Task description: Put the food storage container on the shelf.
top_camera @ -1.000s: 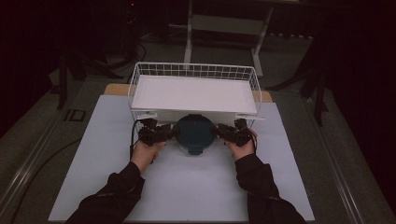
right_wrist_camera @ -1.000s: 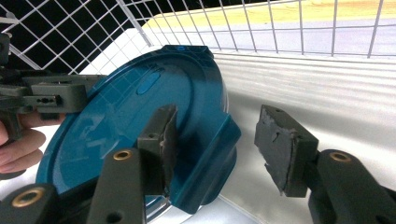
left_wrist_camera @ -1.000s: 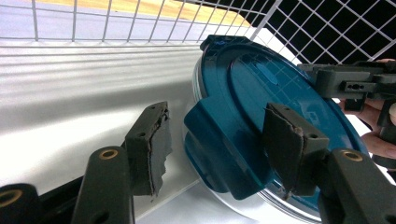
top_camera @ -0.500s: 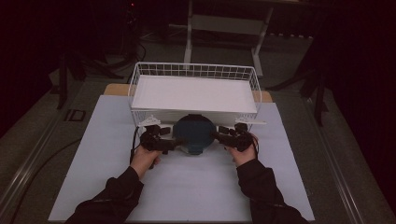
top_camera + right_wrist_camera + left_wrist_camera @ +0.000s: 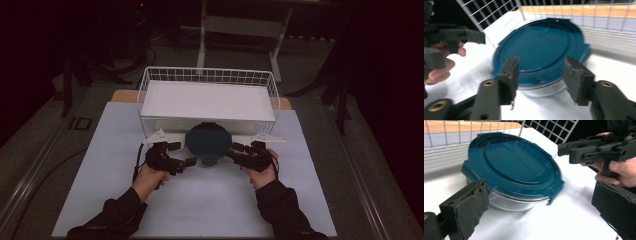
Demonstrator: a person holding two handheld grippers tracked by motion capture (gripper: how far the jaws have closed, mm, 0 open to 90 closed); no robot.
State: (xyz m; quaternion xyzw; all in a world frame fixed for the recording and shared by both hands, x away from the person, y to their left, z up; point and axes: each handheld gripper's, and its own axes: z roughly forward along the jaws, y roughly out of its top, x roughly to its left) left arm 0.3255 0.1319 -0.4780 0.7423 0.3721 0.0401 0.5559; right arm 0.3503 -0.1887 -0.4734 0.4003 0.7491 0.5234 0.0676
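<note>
Round container (image 5: 208,145), clear rigid base, teal snap lid (image 5: 514,165): light, slippery, best gripped at lid tabs. Left gripper (image 5: 186,162) wide, just opened, empty; right gripper (image 5: 235,150) half-open, empty.

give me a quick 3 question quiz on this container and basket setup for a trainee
1. True or false: the teal lid sits on the clear container.
2. Where does the container stand? A) inside the wire basket B) on the white tabletop in front of the basket C) on the floor.
3. Which gripper has its jaws spread wider apart, the left gripper or the right gripper?

Key
1. True: the lid covers the container.
2. B: it stands just in front of the basket's near wall.
3. The left gripper; in its own view the jaws stand far apart and hold nothing.
</note>
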